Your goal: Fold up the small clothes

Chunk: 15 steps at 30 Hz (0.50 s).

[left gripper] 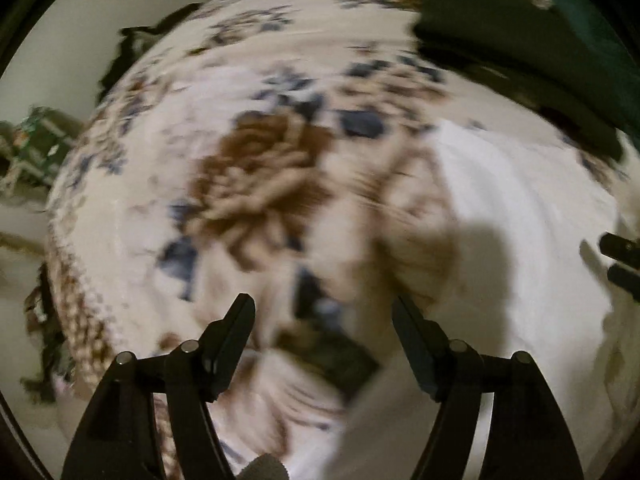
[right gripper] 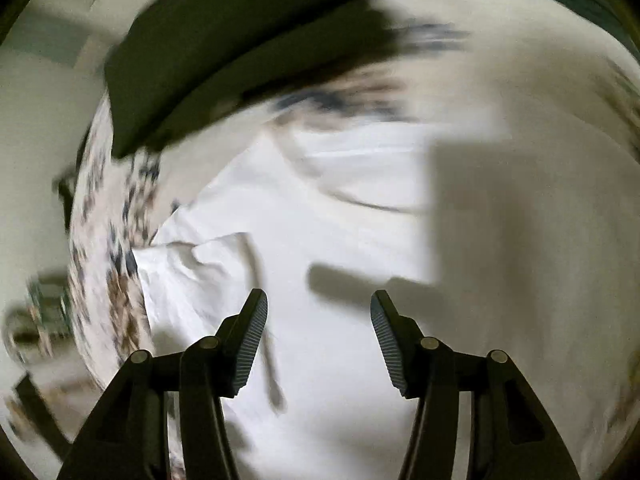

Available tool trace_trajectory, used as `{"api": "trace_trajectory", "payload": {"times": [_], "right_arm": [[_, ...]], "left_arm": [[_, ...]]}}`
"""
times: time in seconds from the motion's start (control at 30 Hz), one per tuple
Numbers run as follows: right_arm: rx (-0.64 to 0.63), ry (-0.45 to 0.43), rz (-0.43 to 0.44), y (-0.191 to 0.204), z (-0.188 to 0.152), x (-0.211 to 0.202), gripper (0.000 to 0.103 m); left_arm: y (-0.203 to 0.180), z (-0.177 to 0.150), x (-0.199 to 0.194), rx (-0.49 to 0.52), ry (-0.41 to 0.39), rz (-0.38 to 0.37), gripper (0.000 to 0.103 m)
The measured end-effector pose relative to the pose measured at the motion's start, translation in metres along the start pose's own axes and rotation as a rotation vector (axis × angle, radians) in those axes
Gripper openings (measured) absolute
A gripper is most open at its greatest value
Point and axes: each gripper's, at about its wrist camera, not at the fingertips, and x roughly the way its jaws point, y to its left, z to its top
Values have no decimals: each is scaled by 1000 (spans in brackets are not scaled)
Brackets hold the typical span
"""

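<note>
A white garment lies spread on a floral blanket, with creases and a turned-up edge at its left. In the left wrist view the garment fills the right side. My left gripper is open and empty, above the blanket just left of the garment's edge. My right gripper is open and empty, hovering over the middle of the garment. The right gripper's fingertips show at the right edge of the left wrist view. Both views are motion-blurred.
A dark green folded cloth lies at the far side of the blanket, also in the left wrist view. The blanket's edge drops off at left, with a floor and a green crate beyond.
</note>
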Motion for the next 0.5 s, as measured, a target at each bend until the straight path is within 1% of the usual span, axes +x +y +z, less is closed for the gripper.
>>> {"api": "trace_trajectory", "payload": {"times": [0.07,0.1,0.13,0.17,0.2,0.23,0.3,0.37,0.43,0.47,0.5], "right_arm": [[-69,38,-3,26,7,24,56],[-96,42,-19,38,10,34,56],[-120,17,-52,48,9,38,51],[-130,-11,-63,52,12,39,40],[-142,-53,-82,56,9,35,6],[-142,-77,-116,57,5,30,1],[-106,-125,-122,52,4,20,1],[-54,-166,-150,36,0,3,0],[7,-191,-156,16,-1,-13,0],[37,-193,-146,5,0,-19,0],[72,-180,-113,-7,1,-24,0]], "left_arm": [[8,5,4,-13,-1,31,69],[11,9,5,-14,-5,39,69],[12,11,6,-12,-11,47,69],[12,15,7,-5,-16,54,69],[10,19,8,0,-19,57,69],[8,24,9,3,-21,56,69],[3,31,10,6,-21,41,69],[-5,38,11,14,-11,11,69],[-17,44,14,27,8,-15,69],[-23,46,16,32,17,-27,69],[-28,48,17,33,29,-43,69]]}}
